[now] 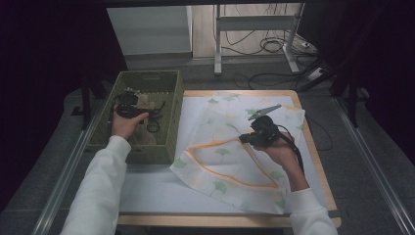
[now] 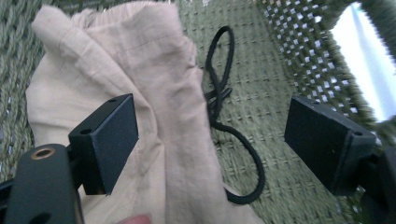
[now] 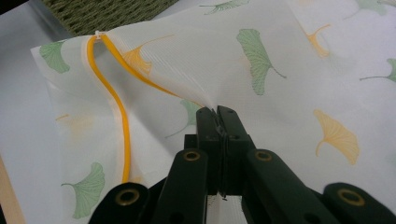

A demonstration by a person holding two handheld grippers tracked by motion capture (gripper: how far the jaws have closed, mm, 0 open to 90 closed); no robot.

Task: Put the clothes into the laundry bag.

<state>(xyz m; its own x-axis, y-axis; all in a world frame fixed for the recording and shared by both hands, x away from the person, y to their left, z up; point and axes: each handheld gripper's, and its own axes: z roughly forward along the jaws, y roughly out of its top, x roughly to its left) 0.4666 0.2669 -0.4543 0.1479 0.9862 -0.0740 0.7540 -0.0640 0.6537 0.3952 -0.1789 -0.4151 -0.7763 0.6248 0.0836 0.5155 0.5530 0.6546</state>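
With the right tongs (image 3: 218, 112) pinched shut on the mesh bag (image 1: 230, 161) to lift its zipped mouth off the worktop (image 1: 147, 188), the left tongs (image 2: 210, 135) gape wide over the beige cloth (image 2: 116, 70) in the basket (image 1: 173, 127), which they must next close on and carry across.

I see two white long sleeves (image 1: 98, 191), each hand carrying a black gripper: flat square pads (image 2: 112, 140) with small screw holes, brass-ringed pivots (image 3: 191, 155), and black cable (image 1: 296, 149) trailing along the right.
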